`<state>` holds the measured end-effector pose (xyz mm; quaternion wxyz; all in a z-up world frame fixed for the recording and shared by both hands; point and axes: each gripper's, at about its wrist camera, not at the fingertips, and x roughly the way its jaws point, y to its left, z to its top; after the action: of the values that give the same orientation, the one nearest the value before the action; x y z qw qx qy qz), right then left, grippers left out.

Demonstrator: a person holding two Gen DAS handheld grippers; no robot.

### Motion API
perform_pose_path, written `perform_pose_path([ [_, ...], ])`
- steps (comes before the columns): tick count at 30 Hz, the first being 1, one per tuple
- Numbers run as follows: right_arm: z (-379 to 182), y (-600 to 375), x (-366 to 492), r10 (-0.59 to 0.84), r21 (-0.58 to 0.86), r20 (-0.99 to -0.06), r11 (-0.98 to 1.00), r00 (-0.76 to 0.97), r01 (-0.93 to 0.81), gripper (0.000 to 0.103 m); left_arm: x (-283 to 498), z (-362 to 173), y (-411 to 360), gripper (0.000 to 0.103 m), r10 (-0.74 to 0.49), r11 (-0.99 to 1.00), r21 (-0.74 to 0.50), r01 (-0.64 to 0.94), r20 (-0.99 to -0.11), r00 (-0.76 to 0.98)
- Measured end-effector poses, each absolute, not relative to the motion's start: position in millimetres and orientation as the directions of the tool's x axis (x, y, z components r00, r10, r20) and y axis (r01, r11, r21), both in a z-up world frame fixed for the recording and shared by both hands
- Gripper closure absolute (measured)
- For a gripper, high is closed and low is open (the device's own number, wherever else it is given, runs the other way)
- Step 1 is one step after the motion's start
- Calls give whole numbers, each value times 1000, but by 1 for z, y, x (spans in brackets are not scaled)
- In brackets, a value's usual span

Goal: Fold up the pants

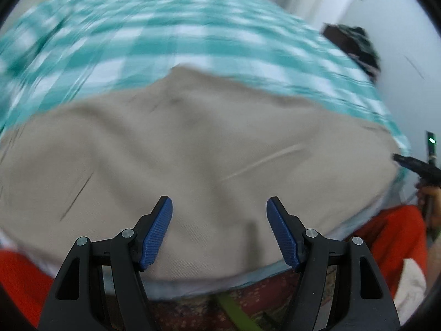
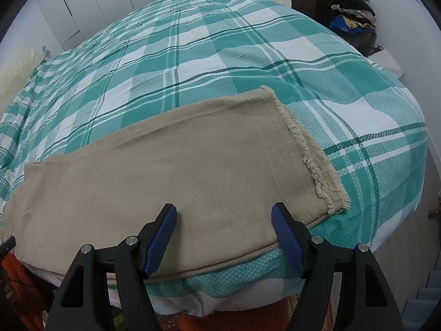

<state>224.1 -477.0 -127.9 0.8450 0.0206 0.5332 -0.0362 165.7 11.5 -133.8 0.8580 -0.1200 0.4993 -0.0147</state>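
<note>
Lying flat along the near edge of the bed (image 2: 248,63), over the teal plaid cover: beige pants (image 2: 171,171), legs apparently stacked, frayed hem (image 2: 311,160) toward the right. Hovering just above the cloth at the right end, right gripper (image 2: 223,241) with fingers spread wide, holding nothing. Hanging likewise over the wider part of the pants (image 1: 193,143), left gripper (image 1: 219,233), fingers wide apart and empty, view blurred. Probably best next: pinching both layers at the hem, lifting low, carrying toward the waist end, keeping edges aligned and avoiding snagging the cover.
</note>
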Motion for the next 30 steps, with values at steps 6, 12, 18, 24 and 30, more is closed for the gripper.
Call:
perform_pose_path([
  [6,-128,-474,222,-39,-9,-903,997,427,72,32,235,-112,-82,28,-276,959,-216,183,-859,431],
  [12,-127,-474,220,-34,-4,-900,998,436,70,32,281,-133,-174,28,-248,941,-128,314,-892,379],
  [18,-121,-480,212,-13,30,-881,996,473,83,32,232,-168,-238,23,-186,884,9,468,-911,369],
  [24,-98,-512,188,59,216,-783,959,619,181,32,211,-140,-209,21,-291,893,-117,435,-887,358],
  [30,-102,-569,152,240,593,-658,749,713,296,32,231,-125,-159,20,-288,946,-186,267,-859,423],
])
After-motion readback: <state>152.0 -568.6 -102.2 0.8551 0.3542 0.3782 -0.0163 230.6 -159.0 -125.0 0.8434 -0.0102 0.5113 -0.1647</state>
